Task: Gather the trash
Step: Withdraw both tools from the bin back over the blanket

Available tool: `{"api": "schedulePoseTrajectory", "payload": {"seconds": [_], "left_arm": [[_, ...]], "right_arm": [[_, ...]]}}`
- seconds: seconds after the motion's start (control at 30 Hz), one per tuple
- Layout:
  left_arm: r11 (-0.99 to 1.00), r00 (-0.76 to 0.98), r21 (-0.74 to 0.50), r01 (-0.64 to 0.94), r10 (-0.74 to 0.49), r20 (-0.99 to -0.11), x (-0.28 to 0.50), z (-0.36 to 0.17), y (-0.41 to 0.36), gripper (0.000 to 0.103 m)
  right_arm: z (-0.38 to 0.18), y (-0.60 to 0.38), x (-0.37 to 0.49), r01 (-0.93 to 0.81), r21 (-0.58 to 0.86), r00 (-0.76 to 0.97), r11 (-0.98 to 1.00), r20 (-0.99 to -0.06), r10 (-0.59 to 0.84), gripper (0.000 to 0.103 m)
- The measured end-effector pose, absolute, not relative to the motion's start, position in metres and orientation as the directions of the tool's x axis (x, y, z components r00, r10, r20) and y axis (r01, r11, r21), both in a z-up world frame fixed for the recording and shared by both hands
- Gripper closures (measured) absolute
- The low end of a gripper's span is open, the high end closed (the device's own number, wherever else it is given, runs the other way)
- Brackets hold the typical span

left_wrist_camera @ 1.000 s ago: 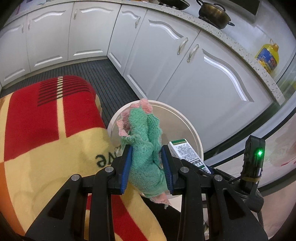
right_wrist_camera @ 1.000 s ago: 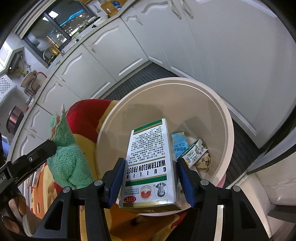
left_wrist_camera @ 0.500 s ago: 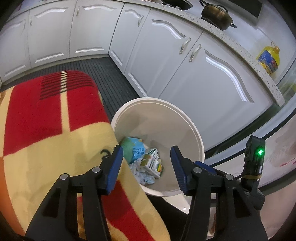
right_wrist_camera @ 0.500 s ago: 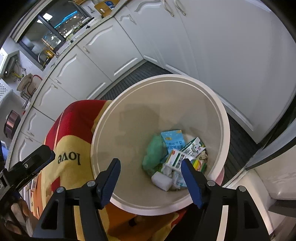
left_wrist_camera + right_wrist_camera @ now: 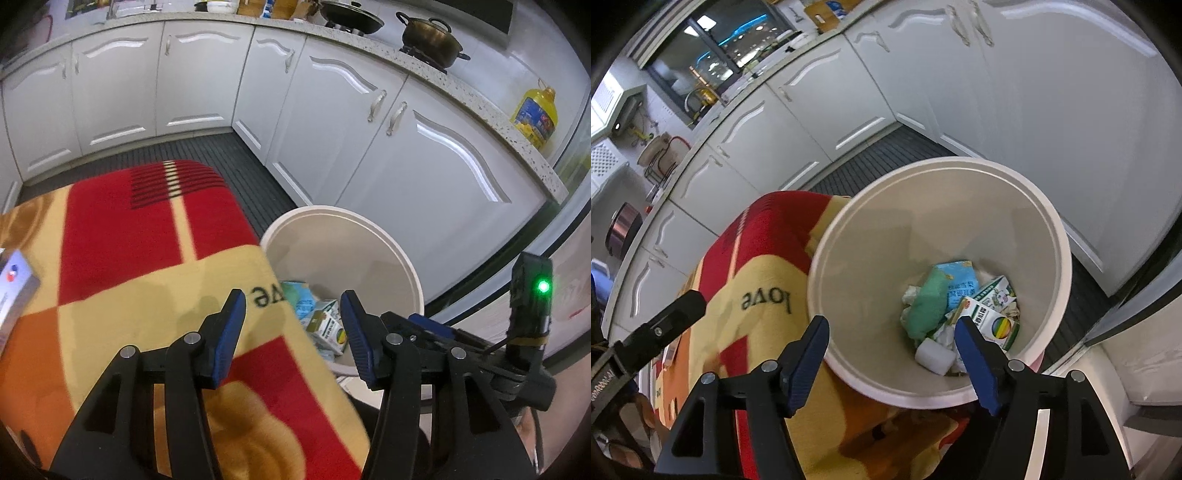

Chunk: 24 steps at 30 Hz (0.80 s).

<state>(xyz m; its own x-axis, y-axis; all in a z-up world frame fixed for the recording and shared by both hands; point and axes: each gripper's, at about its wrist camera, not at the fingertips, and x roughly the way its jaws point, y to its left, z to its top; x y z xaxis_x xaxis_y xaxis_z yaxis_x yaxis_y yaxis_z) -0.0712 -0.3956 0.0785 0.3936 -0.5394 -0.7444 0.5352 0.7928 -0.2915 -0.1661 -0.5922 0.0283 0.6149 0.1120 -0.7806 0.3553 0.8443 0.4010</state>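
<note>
The left gripper (image 5: 292,316) is seen from its own wrist camera in the lower middle of the frame, pointed steeply downward. Its two blue-padded fingers (image 5: 229,332) are held apart, and nothing is gripped between them. Black linkage arms are spread toward the lower corners of the frame.

The right gripper (image 5: 891,345) is likewise shown in the lower middle of its own view, tilted downward. Its jaws are being opened, and no object is clamped between the blue pads (image 5: 975,363). In that same view, part of the left gripper's black body (image 5: 657,330) is seen at the left edge.
</note>
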Motion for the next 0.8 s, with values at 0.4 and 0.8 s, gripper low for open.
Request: {"api": "schedulePoseTrajectory", "payload": {"seconds": [0.4,0.8], "left_arm": [[0.845,0.458,-0.266,0.463,-0.485,-0.745,-0.079,0.089,-0.312,0.050],[0.933,0.561,-0.205,0.295,-0.342,-0.754,-0.067,0.095,-0.196,0.038]], "right_arm": [[0.053,-0.525,-0.151,0.231,0.395,0.623,0.889,-0.762,0.177,0.032],[0.051,-0.443,-0.123,0.077,0.394,0.574,0.916,-0.769,0.283,0.031]]}}
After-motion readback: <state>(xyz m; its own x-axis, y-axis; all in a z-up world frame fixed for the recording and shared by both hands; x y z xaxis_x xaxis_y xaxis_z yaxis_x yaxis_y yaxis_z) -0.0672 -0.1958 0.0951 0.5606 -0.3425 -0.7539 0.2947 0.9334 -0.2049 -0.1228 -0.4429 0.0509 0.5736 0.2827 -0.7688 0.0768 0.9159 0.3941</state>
